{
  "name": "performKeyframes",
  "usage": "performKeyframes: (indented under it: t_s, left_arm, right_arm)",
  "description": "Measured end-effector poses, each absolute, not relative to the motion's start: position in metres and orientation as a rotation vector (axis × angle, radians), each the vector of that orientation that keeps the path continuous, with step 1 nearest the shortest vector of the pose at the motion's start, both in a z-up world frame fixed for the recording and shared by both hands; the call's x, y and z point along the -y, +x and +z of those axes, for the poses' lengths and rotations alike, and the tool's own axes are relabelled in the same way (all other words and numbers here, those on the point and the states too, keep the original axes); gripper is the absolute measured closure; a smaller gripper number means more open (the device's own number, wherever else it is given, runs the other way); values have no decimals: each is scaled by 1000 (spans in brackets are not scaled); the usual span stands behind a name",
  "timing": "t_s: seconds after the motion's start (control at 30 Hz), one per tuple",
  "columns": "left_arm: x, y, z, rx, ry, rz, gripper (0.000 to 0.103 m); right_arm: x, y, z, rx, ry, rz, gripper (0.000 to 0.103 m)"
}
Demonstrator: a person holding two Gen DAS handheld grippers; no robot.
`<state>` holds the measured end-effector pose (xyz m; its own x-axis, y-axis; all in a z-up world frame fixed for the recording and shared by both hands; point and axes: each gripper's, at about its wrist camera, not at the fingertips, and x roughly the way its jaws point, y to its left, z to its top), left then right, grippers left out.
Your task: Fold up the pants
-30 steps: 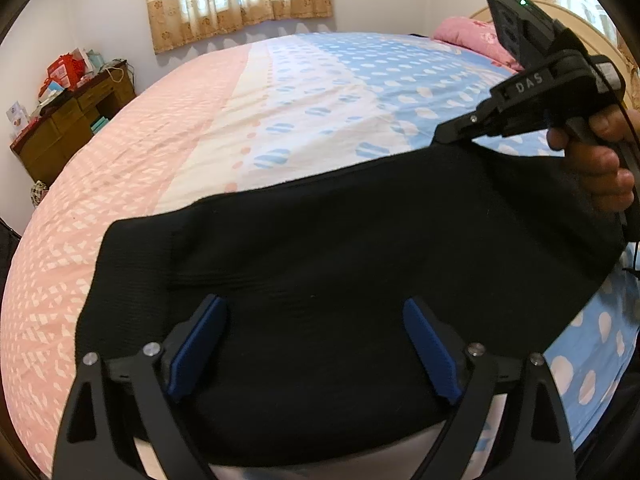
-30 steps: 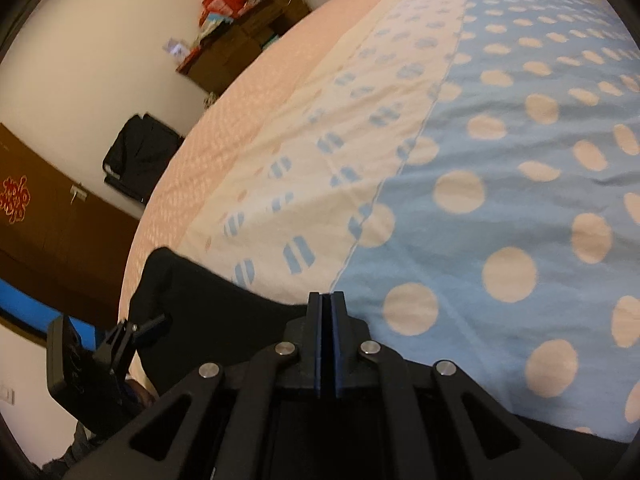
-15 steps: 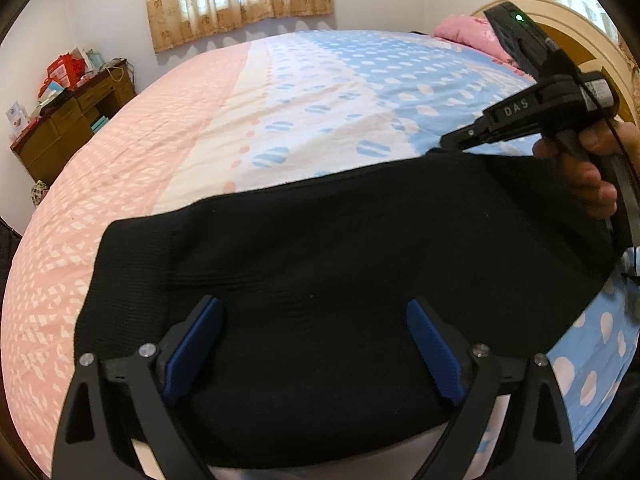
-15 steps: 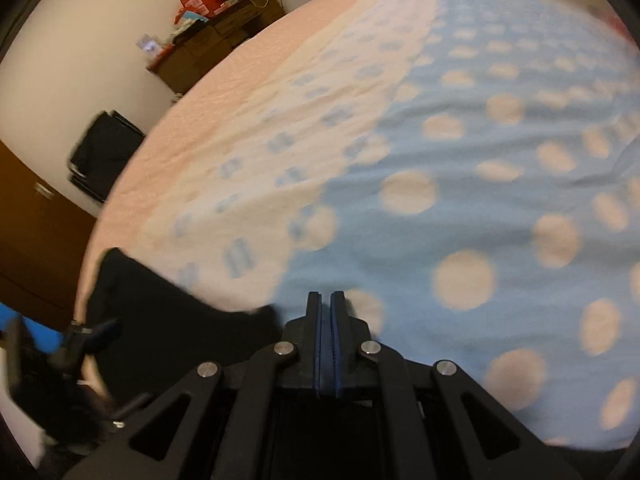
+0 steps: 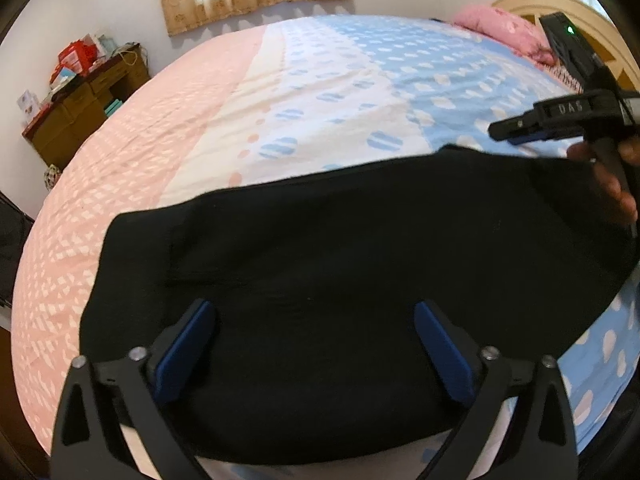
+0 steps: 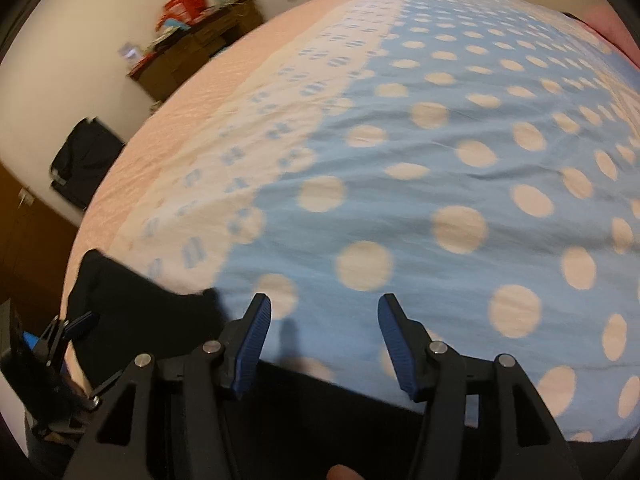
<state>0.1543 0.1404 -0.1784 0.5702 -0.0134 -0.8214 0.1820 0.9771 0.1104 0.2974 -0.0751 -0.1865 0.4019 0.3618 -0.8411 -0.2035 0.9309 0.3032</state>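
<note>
The black pants point(image 5: 320, 264) lie folded in a wide flat band across the near part of the bed. My left gripper point(image 5: 314, 338) is open and hovers over their near edge, with the blue pads point(image 5: 188, 344) wide apart. My right gripper point(image 6: 322, 334) is open and empty, just past the pants' far right corner; it also shows in the left wrist view point(image 5: 560, 122) above that corner. In the right wrist view the pants point(image 6: 140, 312) lie at the lower left and run under the fingers.
The bed point(image 5: 320, 92) has a pink, cream and blue dotted cover. A brown dresser point(image 5: 80, 108) with clutter stands against the far left wall. A pink pillow point(image 5: 504, 28) and a cream headboard point(image 5: 592, 16) are at the far right. A dark bag point(image 6: 86, 164) hangs by the wall.
My right gripper has opened and let go of the pants' far right corner, which has dropped onto the bed. It has pulled up and to the right. My left gripper has stayed open.
</note>
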Motion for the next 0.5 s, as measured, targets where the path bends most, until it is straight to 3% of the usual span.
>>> performKeyframes:
  t_s: [0.23, 0.5]
  left_arm:
    - [-134, 158, -159, -946, 141, -83, 0]
    - [-81, 155, -134, -865, 142, -198, 0]
  right_arm:
    - [121, 283, -163, -1018, 244, 301, 45]
    - [231, 198, -105, -826, 273, 155, 46]
